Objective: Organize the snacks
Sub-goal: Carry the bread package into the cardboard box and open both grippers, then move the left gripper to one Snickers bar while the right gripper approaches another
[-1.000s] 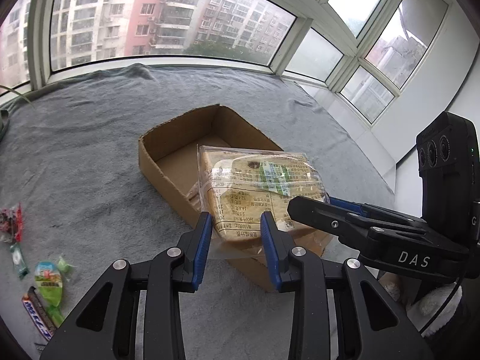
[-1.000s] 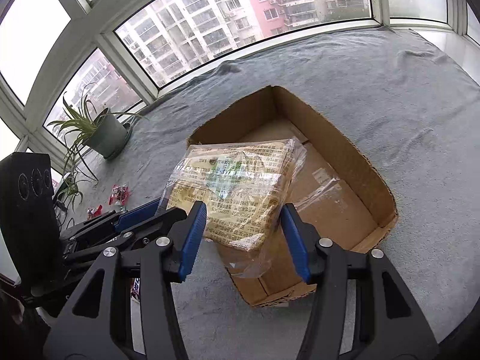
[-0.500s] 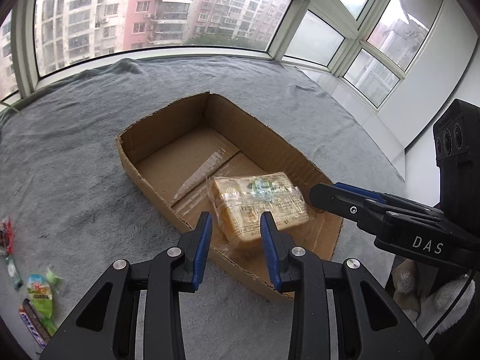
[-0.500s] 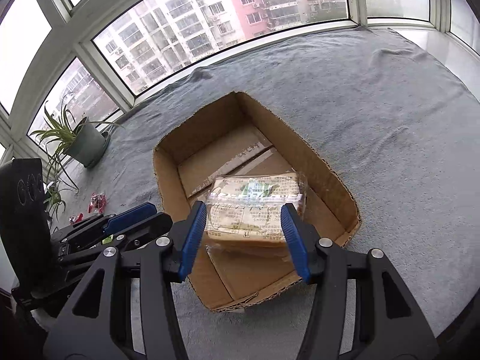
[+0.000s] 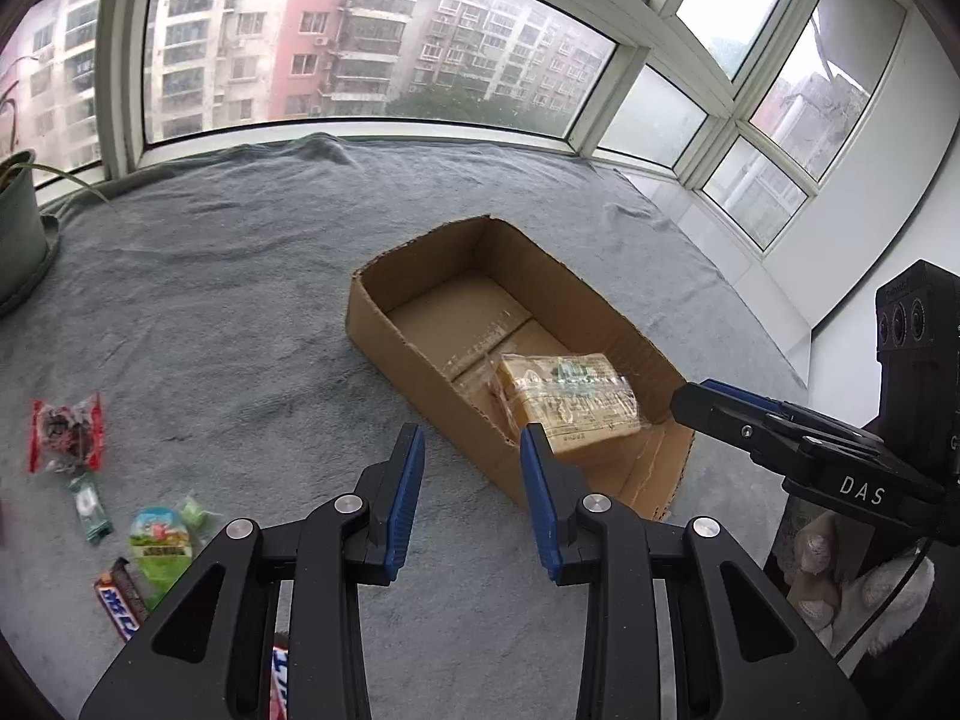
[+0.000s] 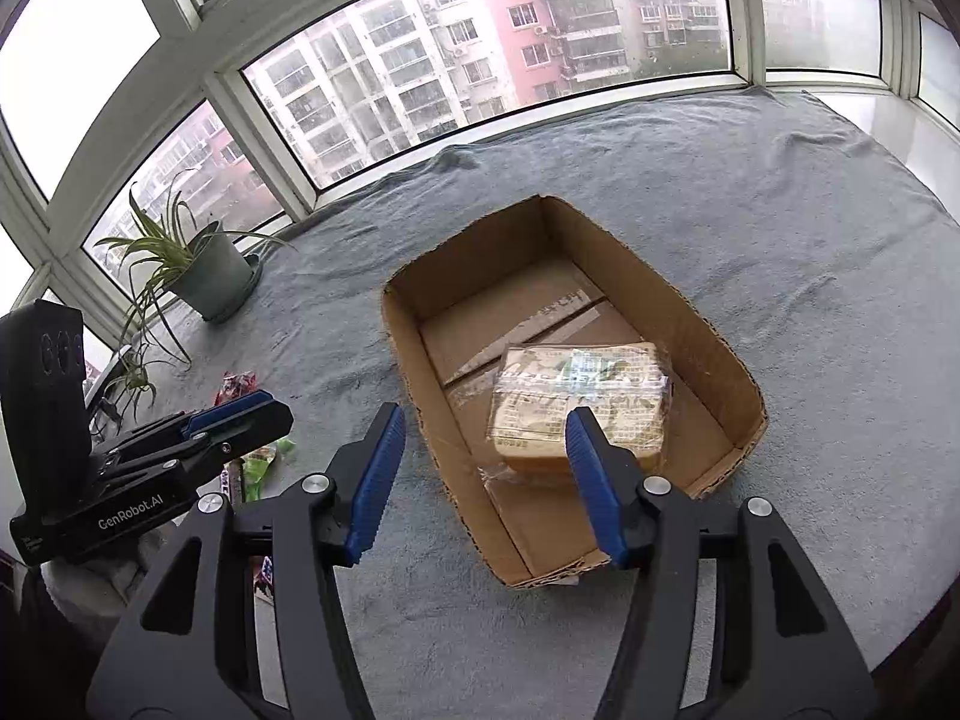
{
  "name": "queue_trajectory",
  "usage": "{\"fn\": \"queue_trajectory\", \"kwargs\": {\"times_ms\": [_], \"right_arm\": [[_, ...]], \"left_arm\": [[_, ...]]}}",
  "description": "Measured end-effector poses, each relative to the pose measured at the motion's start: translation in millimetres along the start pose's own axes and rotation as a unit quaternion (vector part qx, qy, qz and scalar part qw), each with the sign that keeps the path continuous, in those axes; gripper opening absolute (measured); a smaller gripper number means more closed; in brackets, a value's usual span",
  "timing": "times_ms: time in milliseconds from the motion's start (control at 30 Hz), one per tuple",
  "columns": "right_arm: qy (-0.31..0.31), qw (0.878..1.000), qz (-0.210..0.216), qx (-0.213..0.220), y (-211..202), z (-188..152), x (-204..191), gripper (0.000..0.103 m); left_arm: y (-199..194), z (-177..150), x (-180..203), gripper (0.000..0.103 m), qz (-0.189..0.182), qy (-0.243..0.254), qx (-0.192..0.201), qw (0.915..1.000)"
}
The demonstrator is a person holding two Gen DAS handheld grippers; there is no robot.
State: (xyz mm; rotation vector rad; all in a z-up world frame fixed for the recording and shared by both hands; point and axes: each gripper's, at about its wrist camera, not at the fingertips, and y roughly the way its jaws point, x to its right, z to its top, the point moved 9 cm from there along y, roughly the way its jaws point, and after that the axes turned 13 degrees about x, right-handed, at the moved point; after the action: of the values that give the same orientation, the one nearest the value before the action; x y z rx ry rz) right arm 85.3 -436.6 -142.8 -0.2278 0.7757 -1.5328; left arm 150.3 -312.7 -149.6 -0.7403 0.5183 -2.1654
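An open cardboard box (image 5: 420,378) (image 6: 690,324) sits on the grey cloth. A clear-wrapped tan snack package (image 5: 570,402) (image 6: 576,384) lies flat inside it at the near end. My left gripper (image 5: 473,438) (image 6: 252,414) hovers before the box's near left corner, jaws a little apart with nothing between them. My right gripper (image 6: 485,420) (image 5: 720,402) hangs over the box's near edge. Its jaws are opening and hold nothing; the package lies beyond them, untouched. Loose snacks lie to the left: a red packet (image 5: 66,432), a green packet (image 5: 162,540) and a chocolate bar (image 5: 120,597).
A potted plant (image 6: 213,276) (image 5: 18,240) stands at the far left by the window. The far half of the box floor (image 6: 510,300) is bare cardboard. Windows ring the cloth-covered surface. A white-sleeved hand (image 5: 840,564) holds the right gripper.
The package hung over the box between the grippers a second ago and now lies inside it. Both grippers have drawn back from it, and the right jaws stand wider.
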Motion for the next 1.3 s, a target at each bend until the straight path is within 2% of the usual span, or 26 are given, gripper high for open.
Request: {"fn": "queue_trajectory", "kwargs": {"times_ms": [67, 200, 267, 367, 500, 633, 800, 933, 1100, 1300], "right_arm": [[-0.013, 1.000, 0.010, 0.003, -2, -2, -14, 0.066], [-0.041, 0.999, 0.030, 0.011, -1, -7, -45, 0.069], [-0.050, 0.998, 0.046, 0.021, -1, -8, -61, 0.075], [-0.061, 0.996, 0.061, 0.023, 3, -14, -82, 0.078], [-0.083, 0.994, 0.073, 0.000, 14, -31, -109, 0.078], [-0.102, 0.991, 0.073, -0.043, 32, -64, -128, 0.078], [-0.118, 0.988, 0.056, -0.087, 53, -107, -140, 0.078], [-0.109, 0.985, 0.053, -0.122, 65, -137, -144, 0.078], [-0.094, 0.982, 0.059, -0.151, 74, -160, -152, 0.077], [-0.094, 0.979, 0.051, -0.173, 89, -177, -161, 0.069]], "left_arm": [[-15, 3, -15, 0.031, 0.010, -0.004, 0.010, 0.9999], [-48, 7, -53, 0.031, 0.038, -0.022, 0.031, 0.9986], [-65, 6, -73, 0.031, 0.055, -0.034, 0.040, 0.9971], [-87, -1, -102, 0.031, 0.081, -0.052, 0.048, 0.9942], [-109, -17, -137, 0.031, 0.112, -0.078, 0.049, 0.9895], [-119, -34, -165, 0.031, 0.136, -0.102, 0.041, 0.9845], [-119, -55, -180, 0.032, 0.146, -0.116, 0.024, 0.9821], [-111, -69, -183, 0.034, 0.144, -0.126, 0.008, 0.9815], [-96, -81, -181, 0.034, 0.137, -0.128, -0.014, 0.9822], [-76, -91, -179, 0.034, 0.129, -0.128, -0.040, 0.9826]]}}
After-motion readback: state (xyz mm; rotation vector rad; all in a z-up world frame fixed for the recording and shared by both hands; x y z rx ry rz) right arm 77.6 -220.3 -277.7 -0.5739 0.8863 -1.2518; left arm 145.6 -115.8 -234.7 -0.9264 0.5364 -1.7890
